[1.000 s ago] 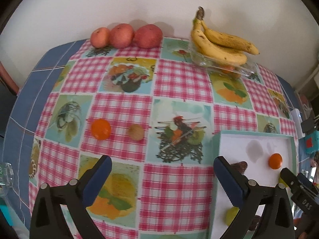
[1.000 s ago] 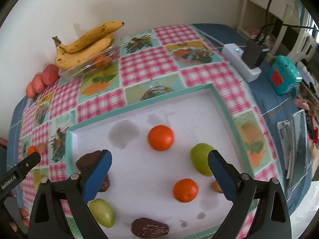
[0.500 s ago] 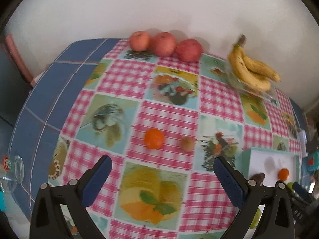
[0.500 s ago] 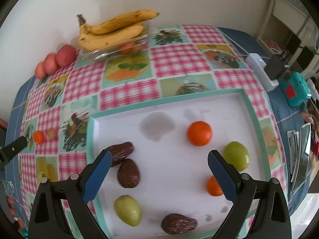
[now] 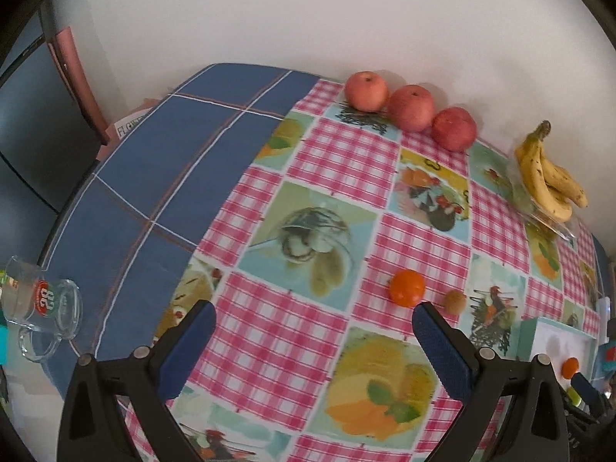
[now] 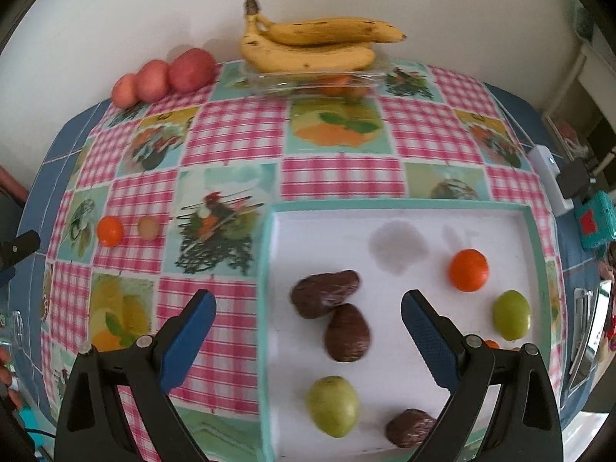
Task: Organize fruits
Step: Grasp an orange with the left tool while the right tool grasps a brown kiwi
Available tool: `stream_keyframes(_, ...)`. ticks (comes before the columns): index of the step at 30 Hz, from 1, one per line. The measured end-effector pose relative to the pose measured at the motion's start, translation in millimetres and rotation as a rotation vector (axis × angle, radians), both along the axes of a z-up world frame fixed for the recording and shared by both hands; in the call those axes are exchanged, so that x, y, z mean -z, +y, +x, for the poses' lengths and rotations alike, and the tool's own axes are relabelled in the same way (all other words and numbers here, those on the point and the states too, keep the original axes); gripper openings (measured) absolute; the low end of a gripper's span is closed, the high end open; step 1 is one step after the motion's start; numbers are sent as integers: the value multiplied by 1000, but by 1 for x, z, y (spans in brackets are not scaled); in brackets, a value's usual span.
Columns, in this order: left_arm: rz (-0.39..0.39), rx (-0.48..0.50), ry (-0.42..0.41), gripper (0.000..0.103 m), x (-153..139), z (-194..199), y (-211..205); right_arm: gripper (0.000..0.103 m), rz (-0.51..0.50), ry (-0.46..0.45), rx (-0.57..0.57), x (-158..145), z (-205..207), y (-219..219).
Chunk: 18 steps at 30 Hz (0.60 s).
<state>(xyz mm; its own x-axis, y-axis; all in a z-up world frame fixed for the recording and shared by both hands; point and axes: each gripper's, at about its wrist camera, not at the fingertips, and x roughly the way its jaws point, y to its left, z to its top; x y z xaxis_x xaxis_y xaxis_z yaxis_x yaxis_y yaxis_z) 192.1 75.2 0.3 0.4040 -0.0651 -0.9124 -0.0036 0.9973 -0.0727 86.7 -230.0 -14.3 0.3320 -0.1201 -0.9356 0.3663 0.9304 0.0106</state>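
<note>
A small orange [image 5: 406, 287] and a small tan fruit [image 5: 454, 301] lie loose on the checked tablecloth, just beyond my left gripper's right fingertip. My left gripper [image 5: 312, 331] is open and holds nothing. The same orange [image 6: 109, 230] and tan fruit [image 6: 148, 227] show at the left of the right wrist view. A white tray with a teal rim [image 6: 267, 254] holds brown fruits [image 6: 325, 293], green fruits [image 6: 333, 405] and an orange [image 6: 468, 269]. My right gripper [image 6: 308, 319] is open, empty, above the tray's left part.
Three red apples [image 5: 410, 107] and a banana bunch on a clear dish [image 6: 308, 44] stand along the wall. A glass mug [image 5: 42, 304] sits at the table's left edge. A white power strip [image 6: 548, 177] and a teal device [image 6: 596, 221] lie right of the tray.
My left gripper has swung left and back, so the tray slid to the far right of its view. My right gripper has shifted left over the tray's left side.
</note>
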Motion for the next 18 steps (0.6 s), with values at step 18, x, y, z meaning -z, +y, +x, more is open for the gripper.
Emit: stream_keyframes(18,-154,20,46,86,30,23,-19,97,37,-70,-105,7,41,50)
